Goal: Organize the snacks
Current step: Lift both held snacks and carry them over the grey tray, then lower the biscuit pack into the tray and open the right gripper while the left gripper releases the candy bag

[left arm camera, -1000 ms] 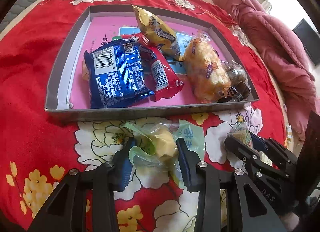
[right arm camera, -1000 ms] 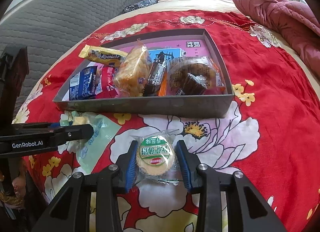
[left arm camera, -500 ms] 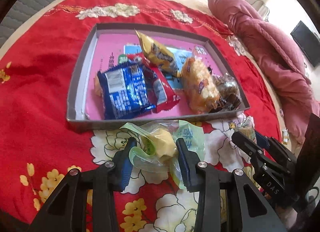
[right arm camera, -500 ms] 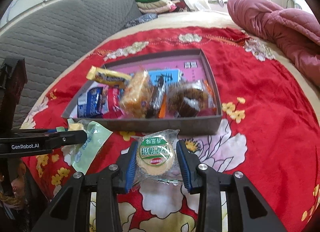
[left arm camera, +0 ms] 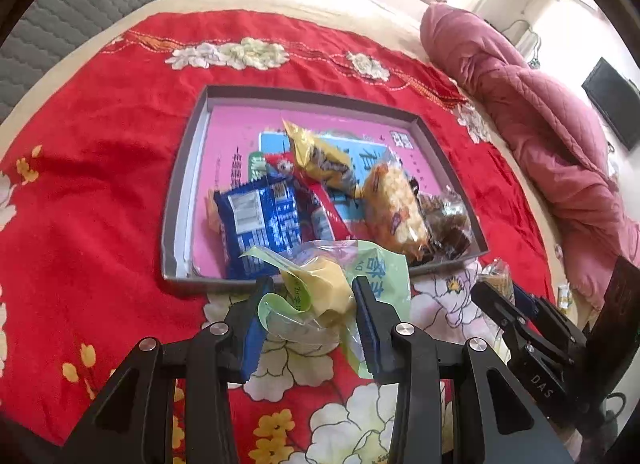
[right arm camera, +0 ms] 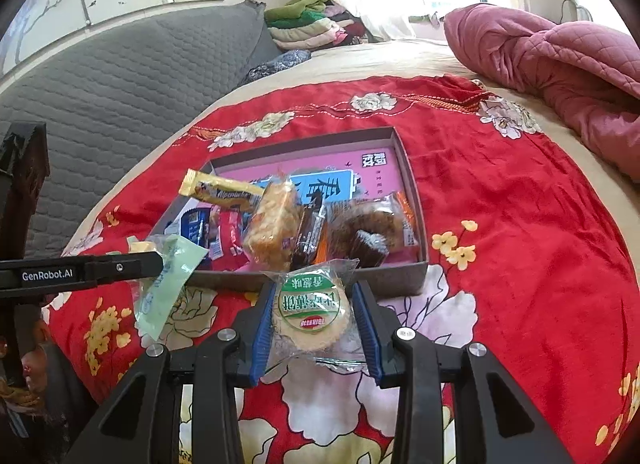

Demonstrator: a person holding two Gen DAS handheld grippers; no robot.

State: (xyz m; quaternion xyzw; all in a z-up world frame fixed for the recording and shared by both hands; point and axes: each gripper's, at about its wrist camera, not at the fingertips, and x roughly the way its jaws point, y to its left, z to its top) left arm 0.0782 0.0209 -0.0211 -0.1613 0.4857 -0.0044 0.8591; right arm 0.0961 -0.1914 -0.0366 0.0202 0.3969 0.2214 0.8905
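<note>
1. Two snack packets are held above the red flowered bedspread [left arm camera: 100, 224], one in each pair of tongs, just on the near side of the shallow grey box [left arm camera: 176, 200].
2. Left tongs [left arm camera: 308, 304] are pinching a clear-and-green packet [left arm camera: 320, 284] with a pale yellow cake inside; its loose green end sticks out to the right of the blue pads.
3. Right tongs [right arm camera: 314, 314] are pinching a round biscuit packet [right arm camera: 310, 310] with a green label, its clear wrapper bunched between the pads.
4. From the right wrist view, the left tongs show at the left edge, with the green wrapper hanging below them.
5. Inside the box, on its pink printed floor, lie a blue packet [left arm camera: 260, 224] at the near left, a red packet [left arm camera: 320, 204] beside it, a yellow bar [left arm camera: 320, 160] farther back, a golden puffed cake [left arm camera: 394, 208] to the right, and dark brown cakes [left arm camera: 448, 224] in the near right corner.
6. A pink quilt [right arm camera: 560, 64] is heaped at the far right of the bed, and folded clothes [right arm camera: 308, 24] are stacked at the far side by the window.
</note>
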